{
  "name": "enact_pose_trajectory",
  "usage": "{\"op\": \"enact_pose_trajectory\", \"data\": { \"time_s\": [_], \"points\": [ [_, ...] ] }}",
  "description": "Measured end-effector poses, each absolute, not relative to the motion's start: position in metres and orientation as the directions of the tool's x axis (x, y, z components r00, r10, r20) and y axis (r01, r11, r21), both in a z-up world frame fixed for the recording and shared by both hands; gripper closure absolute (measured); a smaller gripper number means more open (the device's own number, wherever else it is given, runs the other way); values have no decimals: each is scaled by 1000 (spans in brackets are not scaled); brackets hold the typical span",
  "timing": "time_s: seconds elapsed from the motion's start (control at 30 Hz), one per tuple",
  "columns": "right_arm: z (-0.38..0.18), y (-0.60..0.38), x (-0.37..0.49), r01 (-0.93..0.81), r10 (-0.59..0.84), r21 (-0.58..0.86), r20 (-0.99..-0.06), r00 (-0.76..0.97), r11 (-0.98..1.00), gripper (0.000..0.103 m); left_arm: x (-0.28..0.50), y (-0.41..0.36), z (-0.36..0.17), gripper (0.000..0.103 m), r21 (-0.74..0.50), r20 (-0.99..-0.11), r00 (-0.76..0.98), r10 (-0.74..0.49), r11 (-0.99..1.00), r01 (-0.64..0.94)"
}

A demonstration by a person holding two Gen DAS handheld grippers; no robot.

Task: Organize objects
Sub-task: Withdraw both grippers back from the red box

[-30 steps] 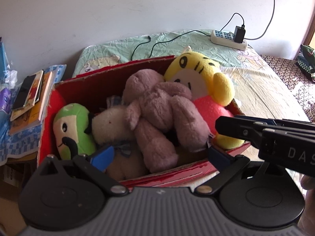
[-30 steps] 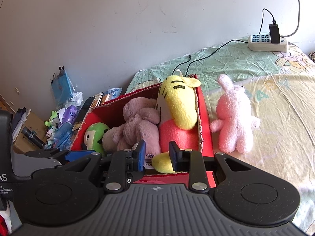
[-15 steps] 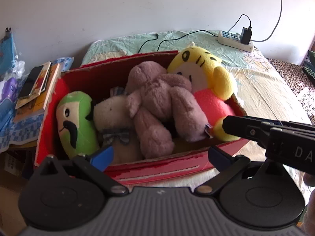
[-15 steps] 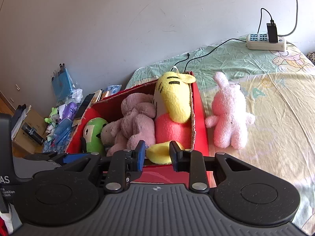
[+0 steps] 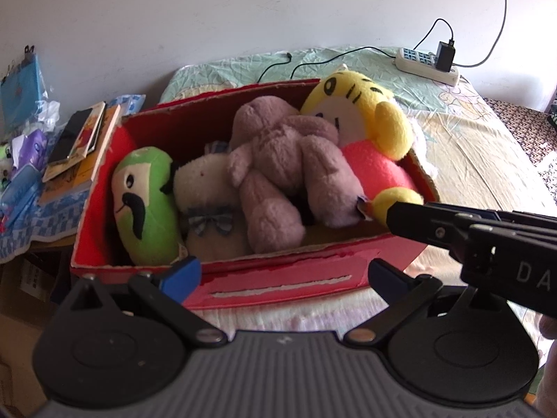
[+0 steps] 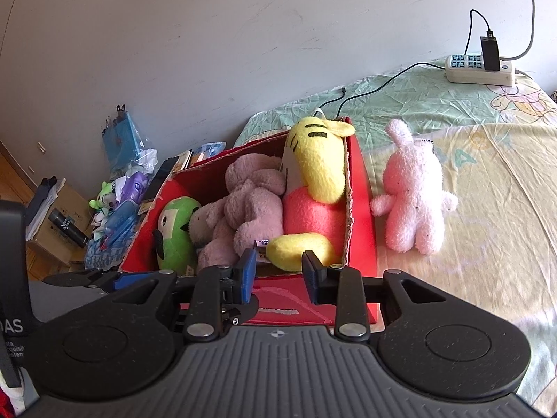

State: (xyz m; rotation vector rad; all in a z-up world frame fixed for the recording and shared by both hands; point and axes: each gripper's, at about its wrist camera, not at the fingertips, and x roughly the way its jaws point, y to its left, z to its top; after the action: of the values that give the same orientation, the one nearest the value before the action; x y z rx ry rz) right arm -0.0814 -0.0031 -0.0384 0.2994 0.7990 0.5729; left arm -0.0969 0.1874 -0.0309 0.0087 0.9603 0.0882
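The right hand-held gripper [image 6: 277, 275] hovers empty, jaws narrowly parted; the left hand-held gripper [image 5: 283, 275] is released wide. One pink bunny [image 6: 414, 193] stands upright on the bed [image 6: 487, 160], far-right of the right one (the nearer), just beside the red box [image 6: 360, 209], which holds probably four plush toys.

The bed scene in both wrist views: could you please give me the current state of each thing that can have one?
Red box: open-topped, on the bed, packed with toys.
Yellow tiger plush: in the box, leaning at its right end.
Mauve plush: in the box, lying across others.
Green plush: in the box, left end.
Pink bunny plush: upright on the bed, outside the box.
Left hand-held gripper: open, empty.
Right hand-held gripper: partly open, empty.
Power strip: charger plugged in.
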Motion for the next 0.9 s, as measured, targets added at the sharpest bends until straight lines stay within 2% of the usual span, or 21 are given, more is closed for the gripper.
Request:
{"op": "enact_pose_trajectory", "data": {
  "time_s": [0.5,0.6,0.9],
  "points": [
    [-42,-4,-84,-400,607,457,-592,530,794,65,-100,185,-45,1,58,-857,502,117,990,-132],
    [-41,-4,-86,-399,600,448,-602,526,800,61,-99,188,-48,1,49,-864,490,115,988,-144],
    [-41,-2,-85,-383,590,449,-618,520,808,60,-99,190,-50,1,52,-870,478,119,987,-151]
  ]
}}
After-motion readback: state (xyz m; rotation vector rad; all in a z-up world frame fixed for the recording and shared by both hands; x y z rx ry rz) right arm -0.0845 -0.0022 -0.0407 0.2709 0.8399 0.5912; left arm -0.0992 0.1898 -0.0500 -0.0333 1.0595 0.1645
